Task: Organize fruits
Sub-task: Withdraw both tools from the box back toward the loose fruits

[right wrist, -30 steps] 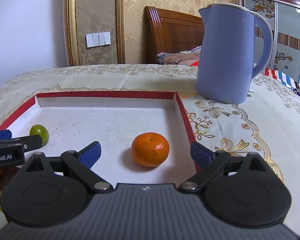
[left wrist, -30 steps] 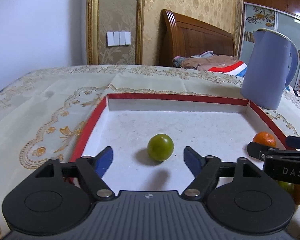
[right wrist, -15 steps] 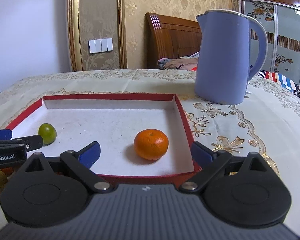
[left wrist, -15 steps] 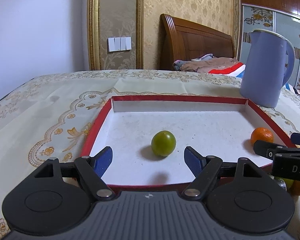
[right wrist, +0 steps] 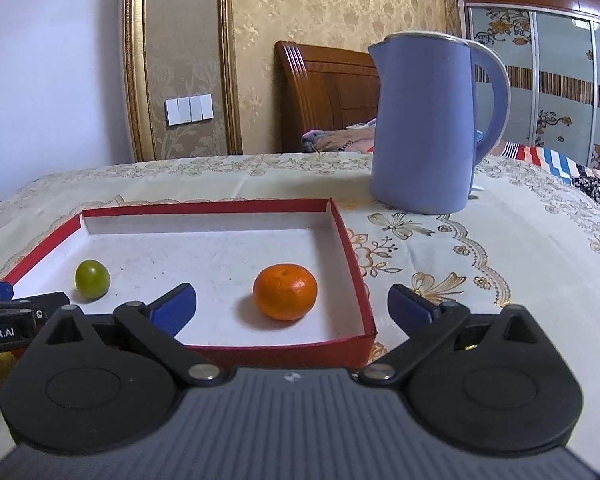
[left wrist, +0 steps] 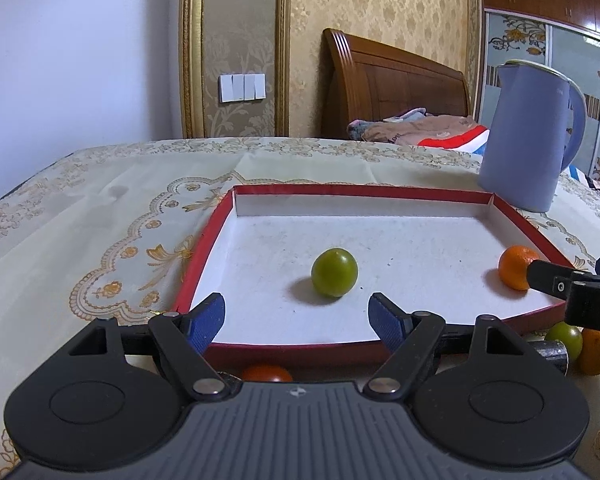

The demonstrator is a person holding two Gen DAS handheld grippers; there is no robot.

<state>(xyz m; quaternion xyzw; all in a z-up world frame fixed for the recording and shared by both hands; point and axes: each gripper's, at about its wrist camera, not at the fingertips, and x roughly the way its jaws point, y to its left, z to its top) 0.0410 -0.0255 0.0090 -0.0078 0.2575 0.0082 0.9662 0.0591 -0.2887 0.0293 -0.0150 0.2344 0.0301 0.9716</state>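
Nearest the left hand-held gripper (left wrist: 298,316), a red-orange fruit (left wrist: 266,373) lies on the table (left wrist: 80,248) just outside the near wall of the red-rimmed tray (left wrist: 204,256), partly hidden by the gripper body. At 4 o'clock in that view a green fruit outside the tray (left wrist: 565,340) and an orange fruit outside the tray (left wrist: 598,351) sit close together by the tray's near right corner. The left hand-held gripper is spread, with nothing between its blue pads; its tips hang at the near rim. The right hand-held gripper (right wrist: 292,306) is opening to a wide spread and holds nothing; one tip hangs over the tray floor, the other outside the right wall.

Inside the tray, the green fruit (left wrist: 334,272) rests at 12 o'clock from the left gripper, clear of every wall. The orange mandarin (right wrist: 285,291) rests near the right wall, with open white floor behind both. Bare patterned tablecloth stretches at 9 o'clock of the tray. Farther off, at 1 o'clock, a blue kettle (right wrist: 428,124) stands upright beyond the far right corner, apart from the tray.
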